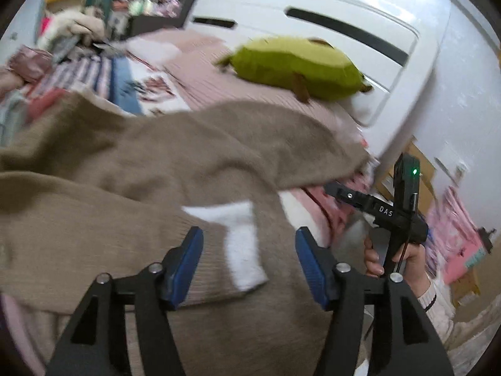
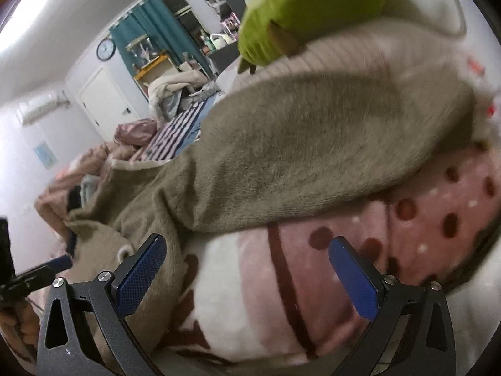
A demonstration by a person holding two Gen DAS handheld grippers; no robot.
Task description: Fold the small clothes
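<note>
Brown knit sweater (image 1: 131, 169), rumpled, spread over the pink bed blanket (image 2: 422, 219), white patch near.

Left gripper (image 1: 249, 261) wide open above the sweater, gripping nothing. Right gripper (image 2: 247, 269) wide open, empty, over the blanket by the sweater's edge; "DAS" printed on its body. Green plush (image 1: 297, 65) far.

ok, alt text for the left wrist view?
The open left gripper, blue-padded, hovers over a rumpled tan knit garment with a white patch, spread on a pink bed. A green plush toy lies by the white headboard; the right gripper is at right.
</note>
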